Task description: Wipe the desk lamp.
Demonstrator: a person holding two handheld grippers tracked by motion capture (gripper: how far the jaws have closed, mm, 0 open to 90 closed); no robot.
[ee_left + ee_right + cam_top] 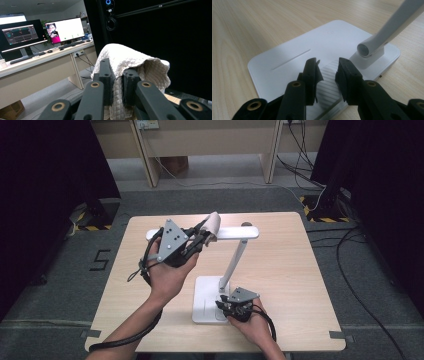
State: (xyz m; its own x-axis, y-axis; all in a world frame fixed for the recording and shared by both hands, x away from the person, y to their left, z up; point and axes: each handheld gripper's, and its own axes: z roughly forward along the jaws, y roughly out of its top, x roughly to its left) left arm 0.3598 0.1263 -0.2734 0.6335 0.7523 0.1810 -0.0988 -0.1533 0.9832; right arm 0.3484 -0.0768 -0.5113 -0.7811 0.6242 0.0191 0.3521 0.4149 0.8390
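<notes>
Nearest you, your right gripper (231,306) rests on the near edge of the white desk lamp's base (294,60), its jaws standing apart over the ribbed strip there and clamping nothing, just beside the foot of the lamp's slanting arm (234,264). Farther out, your left gripper (202,240) is raised above the wooden table (285,270) with its jaws pressed together on a folded quilted cream cloth (125,65), which you hold against the lamp's long horizontal head (237,233).
</notes>
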